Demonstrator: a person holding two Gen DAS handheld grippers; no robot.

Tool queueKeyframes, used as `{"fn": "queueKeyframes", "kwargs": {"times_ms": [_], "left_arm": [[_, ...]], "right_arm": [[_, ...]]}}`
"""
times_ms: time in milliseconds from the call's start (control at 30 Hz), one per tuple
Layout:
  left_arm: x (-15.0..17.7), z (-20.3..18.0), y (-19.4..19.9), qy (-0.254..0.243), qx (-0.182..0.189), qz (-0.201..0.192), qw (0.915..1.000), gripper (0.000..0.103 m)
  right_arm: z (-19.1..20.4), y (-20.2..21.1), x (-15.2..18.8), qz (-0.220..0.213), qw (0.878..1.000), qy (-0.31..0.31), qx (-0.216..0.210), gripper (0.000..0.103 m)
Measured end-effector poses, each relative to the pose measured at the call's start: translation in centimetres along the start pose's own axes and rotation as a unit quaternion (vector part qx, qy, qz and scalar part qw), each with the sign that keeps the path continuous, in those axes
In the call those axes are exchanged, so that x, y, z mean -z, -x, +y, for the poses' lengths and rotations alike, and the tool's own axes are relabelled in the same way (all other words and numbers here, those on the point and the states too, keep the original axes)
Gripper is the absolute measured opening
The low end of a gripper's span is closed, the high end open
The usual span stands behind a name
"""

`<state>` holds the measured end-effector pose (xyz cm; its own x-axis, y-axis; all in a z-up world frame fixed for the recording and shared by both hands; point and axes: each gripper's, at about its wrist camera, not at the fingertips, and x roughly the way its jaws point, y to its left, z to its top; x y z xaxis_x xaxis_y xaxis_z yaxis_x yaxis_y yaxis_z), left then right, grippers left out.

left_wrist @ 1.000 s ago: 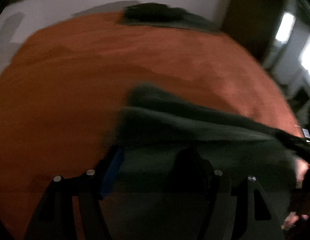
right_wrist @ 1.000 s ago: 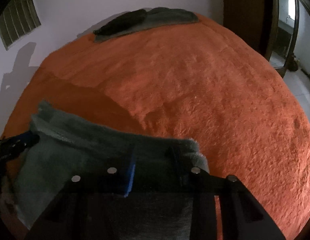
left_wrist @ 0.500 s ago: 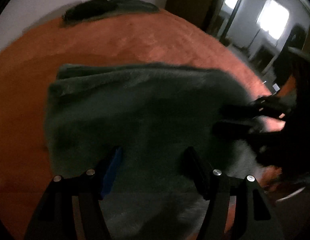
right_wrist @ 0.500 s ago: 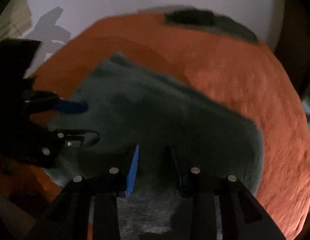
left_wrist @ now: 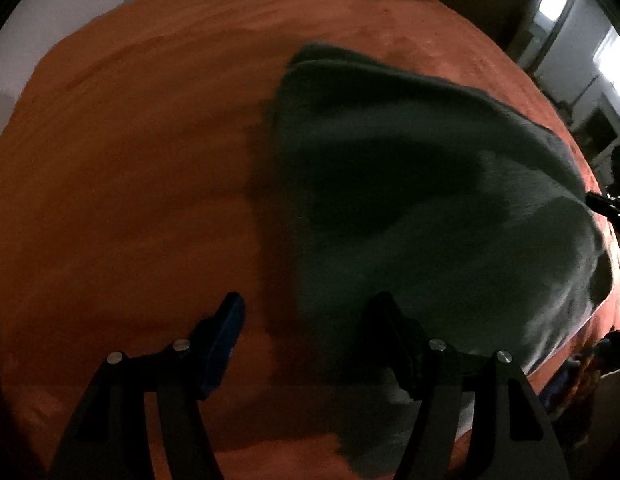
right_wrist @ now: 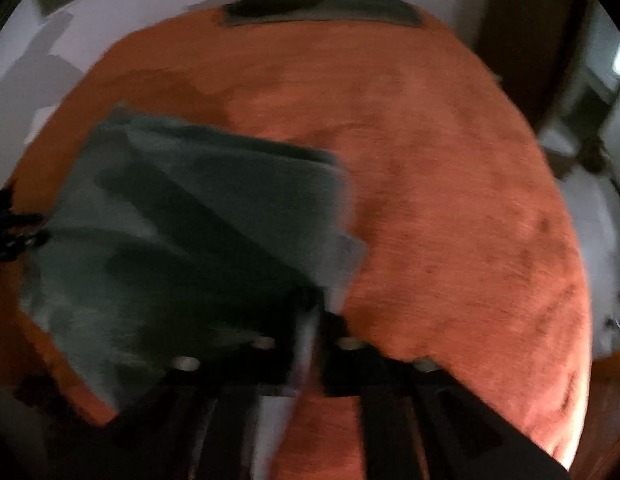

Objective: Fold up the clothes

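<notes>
Dark grey-green fleece garment (left_wrist: 430, 200) lies folded (edges blurred) on orange bedspread (left_wrist: 129, 160).

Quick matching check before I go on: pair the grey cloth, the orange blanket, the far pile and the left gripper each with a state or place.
1 grey cloth
2 orange blanket
3 far pile
4 left gripper

a open, nothing between the fingers
b far edge of the bed
c folded, lying on the blanket
d covers the bed

Pairs: 1-c, 2-d, 3-b, 4-a
</notes>
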<state>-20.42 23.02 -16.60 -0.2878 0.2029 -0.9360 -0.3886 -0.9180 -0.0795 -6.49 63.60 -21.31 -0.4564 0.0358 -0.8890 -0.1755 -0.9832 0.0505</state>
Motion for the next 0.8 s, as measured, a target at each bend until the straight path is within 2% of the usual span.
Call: {"fn": "queueKeyframes", "kwargs": {"times_ms": [33,67,100,167,233,300,333,400,433,533,633,800], "left_arm": [[-0.3,1.0,0.5,0.013,0.017,-0.007,0.9998,0.068],[-0.7,2.0,1.0,0.027,0.040,-0.016,0.9987,0.068],[-1.2,3.0,1.4,0.040,0.064,-0.025,0.9968,0.068],[-2.1,4.9,1.1,0.071,0.125,-0.020,0.9894,0.070],[-3.0,6.8,0.3,0.100,0.183,-0.008,0.9781,0.076],[-3.5,8.3,-2.0,0.119,0.240,0.023,0.9632,0.076],[-3.9,8.8,-3.0,0.128,0.256,0.036,0.9576,0.076],[-3.6,9.7,-4.8,0.151,0.290,0.060,0.9430,0.076],[-3.4,9.9,-5.2,0.153,0.303,0.064,0.9385,0.076],[-3.0,9.4,-5.3,0.135,0.311,0.071,0.9382,0.076],[-2.1,8.9,-4.9,0.124,0.321,0.086,0.9349,0.076],[-2.2,7.9,-5.7,0.121,0.318,0.094,0.9355,0.076]], "right_arm": [[-1.2,0.2,0.0,0.001,1.000,-0.022,-0.001,0.062],[-2.4,0.2,0.0,0.005,0.999,-0.042,-0.017,0.062],[-3.5,0.1,-0.1,0.015,0.997,-0.056,-0.051,0.062],[-4.4,-0.7,-0.3,0.040,0.992,-0.067,-0.103,0.062],[-4.7,-1.6,-0.5,0.057,0.985,-0.073,-0.148,0.062],[-4.9,-2.6,-0.6,0.073,0.975,-0.079,-0.194,0.063],[-5.0,-3.1,-0.7,0.080,0.970,-0.085,-0.214,0.064],[-5.6,-4.4,-0.6,0.099,0.960,-0.109,-0.239,0.077],[-5.9,-4.9,-0.5,0.108,0.954,-0.125,-0.250,0.079],[-6.8,-6.4,0.1,0.129,0.931,-0.169,-0.297,0.081],[-7.3,-7.1,0.4,0.133,0.915,-0.199,-0.324,0.085],[-7.3,-7.8,0.0,0.130,0.891,-0.243,-0.361,0.099]]}}
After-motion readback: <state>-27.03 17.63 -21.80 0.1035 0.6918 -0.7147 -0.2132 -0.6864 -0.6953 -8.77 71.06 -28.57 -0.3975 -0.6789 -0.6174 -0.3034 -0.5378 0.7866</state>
